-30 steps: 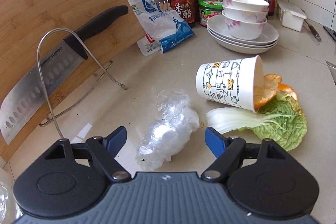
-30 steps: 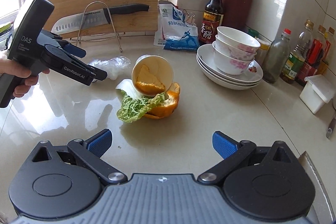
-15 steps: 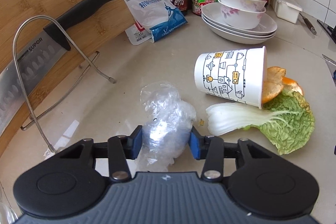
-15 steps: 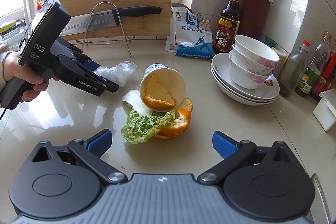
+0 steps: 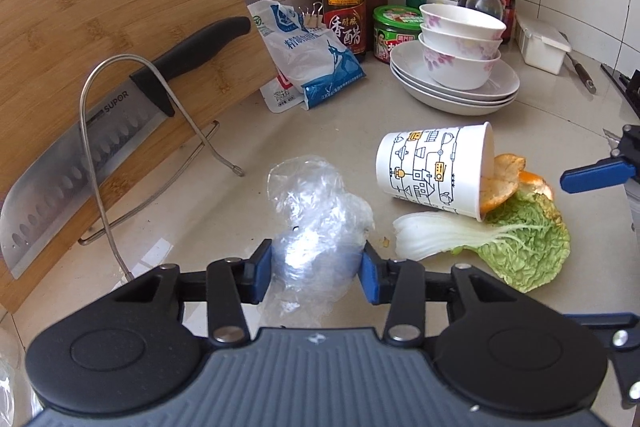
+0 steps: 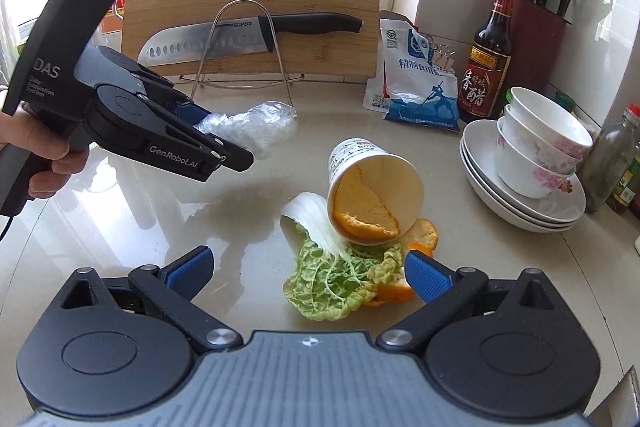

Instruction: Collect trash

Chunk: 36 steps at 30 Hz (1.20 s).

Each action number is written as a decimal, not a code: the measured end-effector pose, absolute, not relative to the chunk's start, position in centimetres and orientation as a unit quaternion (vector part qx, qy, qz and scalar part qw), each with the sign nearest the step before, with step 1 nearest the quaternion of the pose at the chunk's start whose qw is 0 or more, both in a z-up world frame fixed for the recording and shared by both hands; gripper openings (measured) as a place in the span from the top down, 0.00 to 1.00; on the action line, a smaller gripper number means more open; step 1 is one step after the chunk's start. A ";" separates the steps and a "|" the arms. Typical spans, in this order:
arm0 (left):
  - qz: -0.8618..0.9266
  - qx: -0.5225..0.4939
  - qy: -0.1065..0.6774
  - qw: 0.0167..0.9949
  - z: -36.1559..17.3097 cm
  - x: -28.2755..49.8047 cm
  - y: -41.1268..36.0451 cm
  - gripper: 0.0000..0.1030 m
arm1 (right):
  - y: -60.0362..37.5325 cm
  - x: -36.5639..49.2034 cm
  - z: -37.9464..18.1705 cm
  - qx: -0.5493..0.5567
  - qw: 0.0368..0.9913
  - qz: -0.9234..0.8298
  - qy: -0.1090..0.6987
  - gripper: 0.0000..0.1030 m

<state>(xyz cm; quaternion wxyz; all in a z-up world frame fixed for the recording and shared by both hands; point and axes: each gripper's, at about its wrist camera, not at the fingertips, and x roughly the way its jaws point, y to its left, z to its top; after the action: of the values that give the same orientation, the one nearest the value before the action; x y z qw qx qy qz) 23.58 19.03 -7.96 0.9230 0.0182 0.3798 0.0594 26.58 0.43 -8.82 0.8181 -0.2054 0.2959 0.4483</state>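
1. Left gripper (image 5: 316, 269): jaws, wide apart a second ago, now clamped on the crumpled plastic wrap (image 5: 320, 223), lifting it just off the tabletop (image 5: 520, 115).
2. Right gripper (image 6: 306, 273): jaws apart, now nearer the cabbage leaf (image 6: 340, 279), orange peel (image 6: 424, 231) and tipped paper cup (image 6: 372, 199), all yet uncollected.

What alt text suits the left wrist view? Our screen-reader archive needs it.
The left claw pinches a crumpled clear plastic bag on a pale countertop. Right of it, a tipped paper cup spills orange peel onto a cabbage leaf.
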 end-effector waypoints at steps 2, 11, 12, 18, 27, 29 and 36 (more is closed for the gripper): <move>0.061 0.018 0.377 0.924 -7.8 23.3 19.1 0.59 | 1.1 26.9 -9.3 -0.210 0.819 0.443 0.297 0.00; 0.062 0.016 0.373 0.926 -7.5 22.9 18.9 0.59 | -0.4 29.4 -9.3 -0.177 0.852 0.390 0.303 0.05; 0.062 0.016 0.373 0.926 -7.5 22.9 18.9 0.59 | -0.9 29.7 -9.3 -0.171 0.855 0.383 0.304 0.07; 0.056 0.021 0.373 0.926 -7.3 23.2 18.2 0.59 | -3.4 31.8 -9.5 -0.121 0.871 0.351 0.322 0.19; 0.050 0.029 0.377 0.924 -7.4 23.8 17.4 0.59 | -3.2 33.0 -11.1 -0.069 0.851 0.367 0.369 0.46; 0.050 0.030 0.379 0.924 -7.4 23.9 17.4 0.59 | -2.9 33.0 -11.1 -0.063 0.846 0.376 0.373 0.64; 0.048 0.035 0.379 0.923 -7.3 23.9 17.3 0.59 | -3.7 32.5 -9.6 -0.063 0.852 0.375 0.359 0.81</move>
<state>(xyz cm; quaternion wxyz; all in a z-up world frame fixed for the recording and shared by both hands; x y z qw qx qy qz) 23.86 17.31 -7.29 0.9233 0.0347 0.3794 0.0485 32.52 -3.72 -9.63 0.8522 -0.0629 0.3589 0.3754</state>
